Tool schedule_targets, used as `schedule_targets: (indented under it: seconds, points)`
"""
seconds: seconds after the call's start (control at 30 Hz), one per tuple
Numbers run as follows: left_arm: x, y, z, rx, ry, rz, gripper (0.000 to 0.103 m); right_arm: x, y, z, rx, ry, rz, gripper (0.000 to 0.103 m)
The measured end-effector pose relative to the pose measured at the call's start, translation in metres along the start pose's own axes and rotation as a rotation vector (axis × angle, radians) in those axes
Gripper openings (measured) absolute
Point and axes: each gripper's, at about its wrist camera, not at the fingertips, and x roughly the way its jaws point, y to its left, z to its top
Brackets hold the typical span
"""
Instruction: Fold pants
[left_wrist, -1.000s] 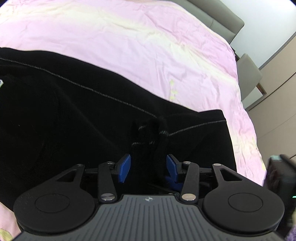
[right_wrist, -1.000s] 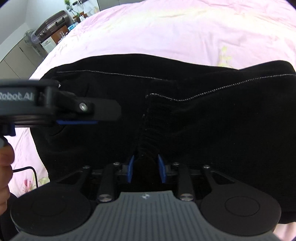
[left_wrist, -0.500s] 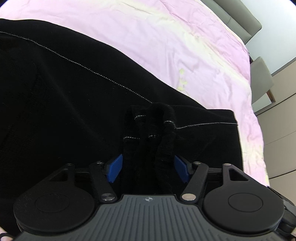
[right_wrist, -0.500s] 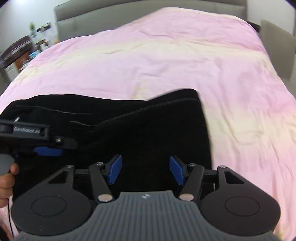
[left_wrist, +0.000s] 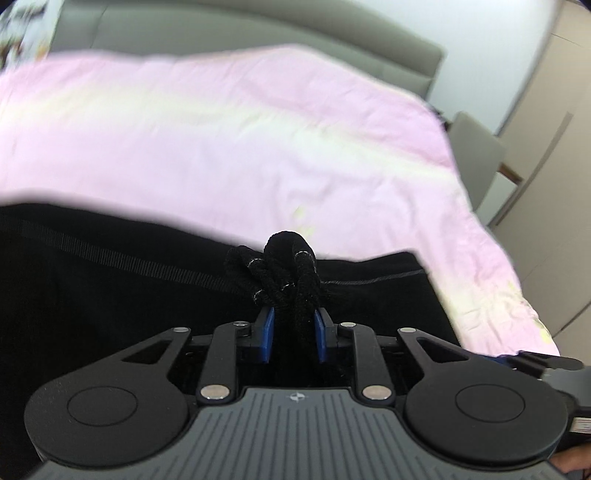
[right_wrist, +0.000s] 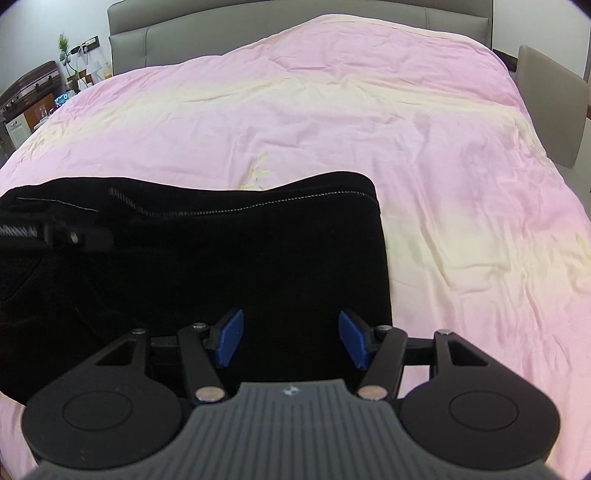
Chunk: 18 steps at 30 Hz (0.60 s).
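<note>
Black pants (left_wrist: 110, 295) lie spread on the pink bedcover (left_wrist: 258, 147). The jaws of my left gripper (left_wrist: 293, 332) are closing, and the blue pads pinch a bunched ridge of stitched pants fabric (left_wrist: 291, 266) that stands up between them. In the right wrist view the pants (right_wrist: 221, 258) fill the lower left, with their right edge running down past my right gripper (right_wrist: 291, 339). That gripper is open above the cloth, with nothing pinched between its fingers. The left gripper (right_wrist: 74, 236) shows as a dark shape at the left edge of that view.
The pink bedcover (right_wrist: 406, 147) stretches far and right of the pants. A grey headboard (right_wrist: 295, 22) bounds the far side. A grey chair (right_wrist: 550, 107) stands at the right of the bed, and a suitcase (right_wrist: 26, 88) and shelves stand at the far left.
The left gripper opened wider, then closed on the bunched fabric and tipped up, so more of the bed shows. The right gripper let go of its fold, opened and moved right to the pants' edge.
</note>
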Motion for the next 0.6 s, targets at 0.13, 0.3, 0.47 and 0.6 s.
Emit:
schedule_targets:
  seconds: [0.13, 0.3, 0.47, 0.6]
  points:
    - [-0.003, -0.012, 0.016, 0.105, -0.010, 0.035, 0.025, -0.002, -0.003, 0.002, -0.005, -0.002, 0.001, 0.056]
    - [0.034, 0.035, 0.004, -0.011, 0.147, 0.016, 0.025, -0.005, 0.000, 0.004, -0.019, 0.007, 0.015, 0.056]
    - [0.050, 0.077, -0.010, -0.127, 0.222, -0.036, 0.027, -0.016, -0.004, 0.008, -0.055, 0.014, 0.025, 0.039]
    - [0.055, 0.077, -0.010, -0.103, 0.239, -0.026, 0.028, -0.020, -0.020, 0.013, -0.018, 0.040, 0.028, 0.026]
